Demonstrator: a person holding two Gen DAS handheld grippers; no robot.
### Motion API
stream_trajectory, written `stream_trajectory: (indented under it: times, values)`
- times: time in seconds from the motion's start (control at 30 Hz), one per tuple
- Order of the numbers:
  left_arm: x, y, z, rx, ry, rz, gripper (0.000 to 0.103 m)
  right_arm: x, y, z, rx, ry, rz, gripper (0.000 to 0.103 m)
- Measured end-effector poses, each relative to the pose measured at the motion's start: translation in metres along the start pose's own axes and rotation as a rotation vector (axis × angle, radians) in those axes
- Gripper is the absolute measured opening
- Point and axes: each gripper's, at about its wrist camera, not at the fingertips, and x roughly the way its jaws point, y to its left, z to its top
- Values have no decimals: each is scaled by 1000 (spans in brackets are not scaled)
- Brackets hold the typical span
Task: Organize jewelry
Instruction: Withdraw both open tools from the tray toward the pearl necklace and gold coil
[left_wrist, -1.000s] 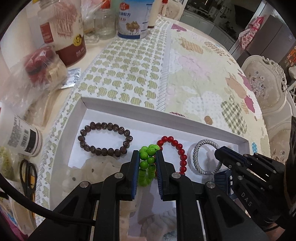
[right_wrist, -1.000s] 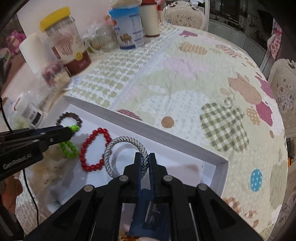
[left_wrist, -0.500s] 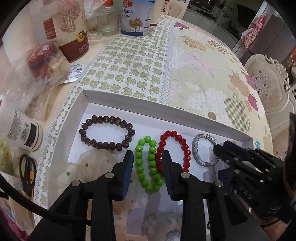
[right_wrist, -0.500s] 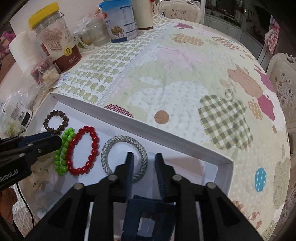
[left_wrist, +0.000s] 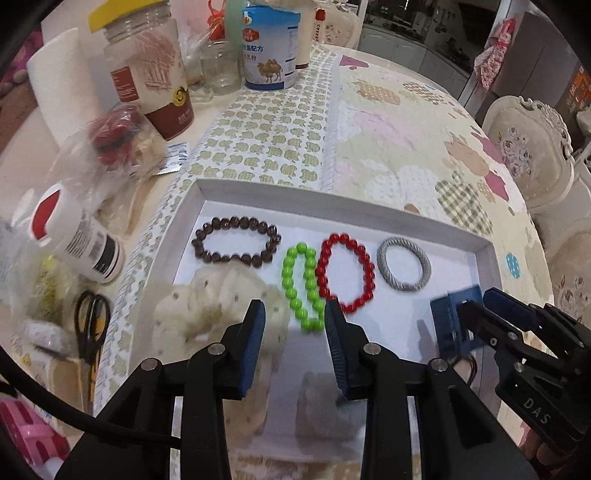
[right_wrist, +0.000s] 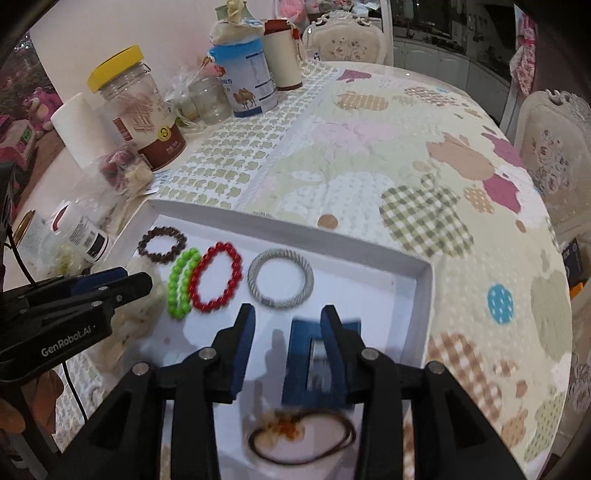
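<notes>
A white tray (left_wrist: 484, 258) sat on a table under a patterned cloth (right_wrist: 369, 147), with jars and bottles crowding the table's far left edge.

Along the tray's far wall lay 4 bracelets in a row. From left to right: a brown bead bracelet (left_wrist: 236, 240) near the far left corner, a green bead bracelet (left_wrist: 301, 286) pressed into a narrow loop, a red bead bracelet (left_wrist: 345, 273) touching the green one, and a grey woven bangle (left_wrist: 404, 263) towards the far right corner. A small blue box (right_wrist: 319, 362) sat nearer the front right, and a brown cord necklace (right_wrist: 303, 439) with an orange pendant lay at the front edge.

The left gripper (left_wrist: 294, 321) hovered over the near end of the green bracelet, jaws wide and empty, having just opened. The right gripper (right_wrist: 288, 321) hovered in front of the bangle, jaws partly apart and empty, also just opened.

The bead bracelets looked light, floppy and smooth, likely to roll or slip, so pinching across 1 side of the strand would suit them. The bangle looked stiffer and rougher, easy to grip across its rim. The cord looked limp and prone to tangling.
</notes>
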Motion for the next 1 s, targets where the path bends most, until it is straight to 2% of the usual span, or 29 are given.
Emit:
stream_trajectory:
  times: [0.33, 0.47, 1.0]
  values:
    - [-35, -9, -43, 39, -22, -3, 32, -39, 5, -54, 37, -7, -23, 42]
    - [-46, -10, -63, 46, -23, 2, 32, -54, 7, -75, 38, -10, -27, 47]
    - [-80, -13, -146, 45, -1, 24, 32, -100, 27, -158, -30, 21, -29, 50]
